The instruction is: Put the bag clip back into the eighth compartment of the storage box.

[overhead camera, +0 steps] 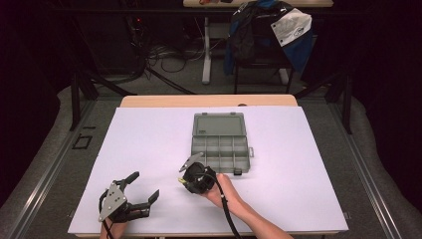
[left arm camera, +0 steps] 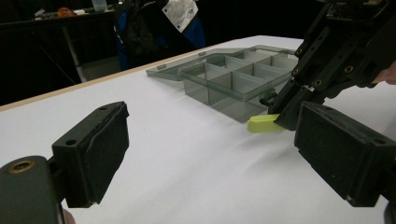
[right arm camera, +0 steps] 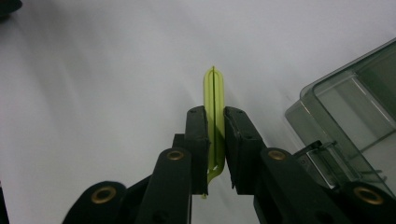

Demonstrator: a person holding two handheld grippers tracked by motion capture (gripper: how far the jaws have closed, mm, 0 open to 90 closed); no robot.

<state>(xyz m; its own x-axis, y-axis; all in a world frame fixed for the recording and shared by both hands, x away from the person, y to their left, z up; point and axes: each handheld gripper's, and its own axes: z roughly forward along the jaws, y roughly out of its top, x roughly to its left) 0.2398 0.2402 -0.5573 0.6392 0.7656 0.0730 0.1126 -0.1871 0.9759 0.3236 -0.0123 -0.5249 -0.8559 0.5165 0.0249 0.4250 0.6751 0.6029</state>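
Yellow-green clip (right arm camera: 214, 100) sits clamped between the two black jaws of the right gripper (right arm camera: 215, 128), its rounded end poking out beyond the pads (right arm camera: 198, 135) and hovering just above the white table sheet (overhead camera: 149, 149). From the left gripper view the same clip (left arm camera: 264, 123) shows as a flat, pale-green tab held low over the sheet, just in front of the near wall of the grey compartment box (left arm camera: 233, 81). In the high view the right gripper (overhead camera: 185, 169) is held in the person's right hand (overhead camera: 219, 191) a little toward the near edge of the table from the centre, just beside the box's near left corner. The box (overhead camera: 220, 144) lies open near the middle of the table, its lid folded flat toward the far edge and its dividers showing. The left gripper (overhead camera: 144, 186) rests near the near left corner of the sheet, well apart from the box, its jaws standing wide apart with nothing between them; its pads (left arm camera: 100, 149) frame bare white sheet.
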